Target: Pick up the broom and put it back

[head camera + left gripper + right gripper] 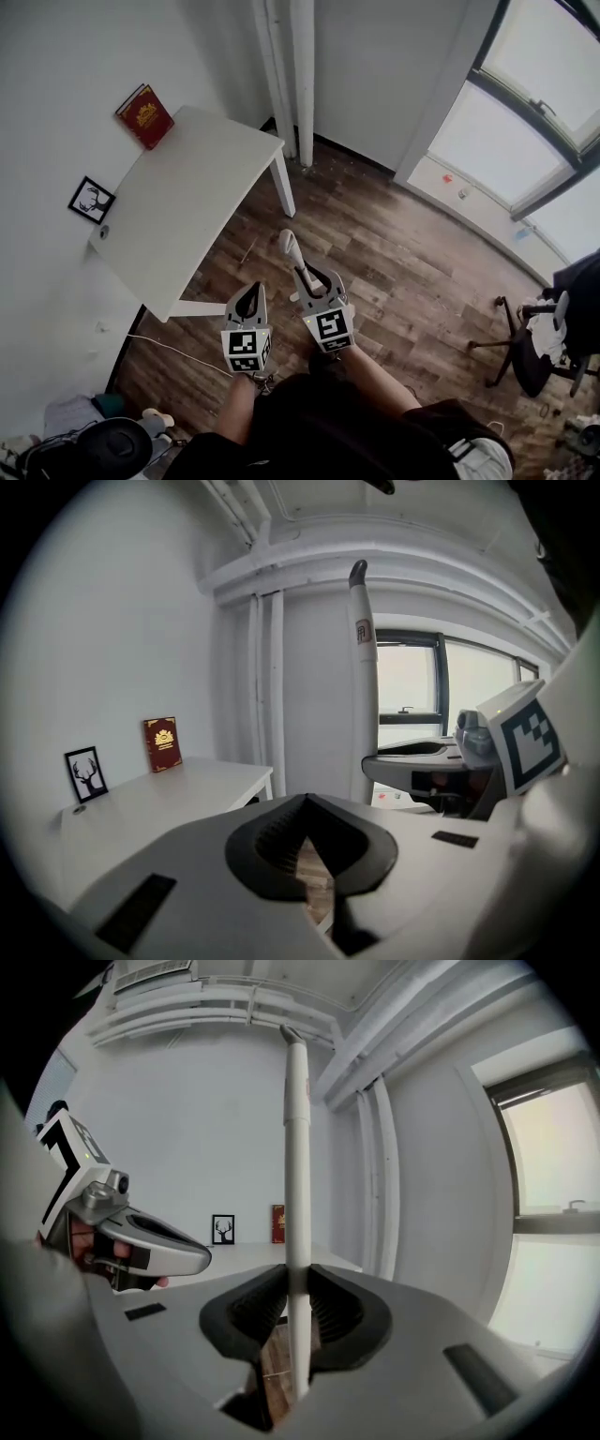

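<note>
The broom's white handle (296, 1147) stands upright between the pads of my right gripper (297, 1274), which is shut on it. In the head view the handle's top (290, 247) sticks up from the right gripper (307, 278), over the wooden floor. The broom's head is hidden. My left gripper (305, 801) is shut with nothing in it. It is held just to the left of the right one (250, 292), apart from the handle. From the left gripper view the handle (361, 667) rises out of the right gripper (422, 759).
A white table (187, 202) stands at the left against the wall, with a red book (143, 115) and a framed deer picture (91, 200). White pipes (291, 75) run up the corner. A dark chair (525, 347) is at the right under the windows (511, 131).
</note>
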Motion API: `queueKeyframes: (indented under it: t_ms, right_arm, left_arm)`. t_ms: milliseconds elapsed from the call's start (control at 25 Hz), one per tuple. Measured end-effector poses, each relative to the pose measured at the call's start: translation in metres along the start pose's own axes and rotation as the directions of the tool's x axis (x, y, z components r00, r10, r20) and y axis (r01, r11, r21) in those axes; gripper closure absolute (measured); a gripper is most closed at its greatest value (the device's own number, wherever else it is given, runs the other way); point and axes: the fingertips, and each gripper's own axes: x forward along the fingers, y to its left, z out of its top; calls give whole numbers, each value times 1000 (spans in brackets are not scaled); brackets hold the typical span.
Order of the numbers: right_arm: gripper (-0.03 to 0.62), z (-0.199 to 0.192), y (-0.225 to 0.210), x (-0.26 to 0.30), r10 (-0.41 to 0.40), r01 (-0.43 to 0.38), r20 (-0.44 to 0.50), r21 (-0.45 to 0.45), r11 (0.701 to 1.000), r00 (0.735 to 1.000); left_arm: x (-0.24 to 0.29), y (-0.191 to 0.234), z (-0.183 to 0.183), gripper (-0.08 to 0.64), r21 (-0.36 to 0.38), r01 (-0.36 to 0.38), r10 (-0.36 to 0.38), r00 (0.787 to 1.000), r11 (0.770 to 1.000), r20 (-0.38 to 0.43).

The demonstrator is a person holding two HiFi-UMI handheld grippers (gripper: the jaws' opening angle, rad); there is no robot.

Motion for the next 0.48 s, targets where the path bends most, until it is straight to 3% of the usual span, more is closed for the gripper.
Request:
queueKeyframes:
  t_ms: [480]
  right_arm:
    - [502,-17,-120,-7,-163,164,-23,48,985,986]
  left_arm:
    - [85,-60,29,560,66,128,-125,991,990,-39]
